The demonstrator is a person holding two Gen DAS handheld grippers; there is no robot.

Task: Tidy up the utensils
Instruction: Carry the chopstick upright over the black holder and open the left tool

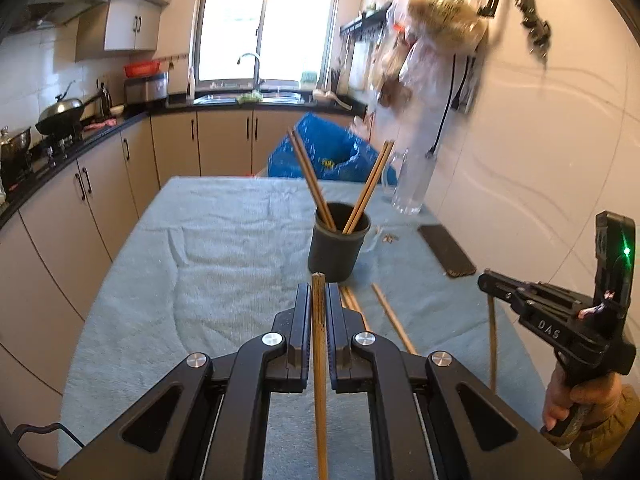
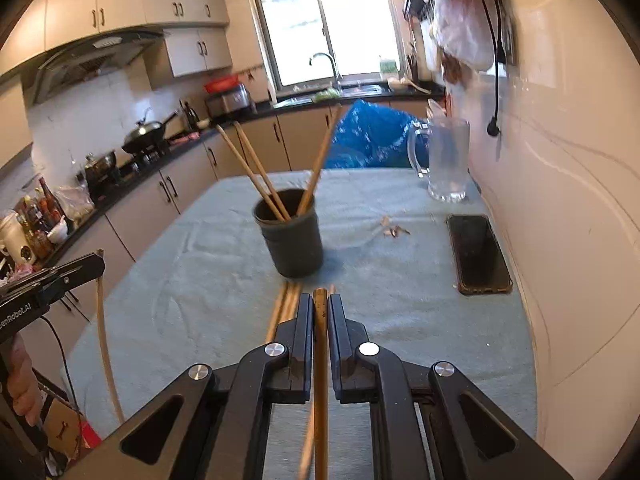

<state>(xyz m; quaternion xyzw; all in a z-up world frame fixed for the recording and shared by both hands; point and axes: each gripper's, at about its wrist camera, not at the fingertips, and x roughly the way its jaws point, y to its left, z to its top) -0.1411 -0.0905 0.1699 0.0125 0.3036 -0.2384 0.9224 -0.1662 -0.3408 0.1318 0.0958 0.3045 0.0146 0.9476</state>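
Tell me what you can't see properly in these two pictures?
- Bottom of the dark cup: both views, its wall hides the lower ends of the chopsticks inside.
- Chopsticks on the table: left wrist view, the left gripper covers part of them.
- Small scraps by the phone: too small to name.
- Hanging bags: blurred, contents unclear.
- Chopstick in the right gripper: lower end cut off.

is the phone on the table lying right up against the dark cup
No. In the right wrist view the phone lies near the wall, with bare blue cloth between it and the dark cup.
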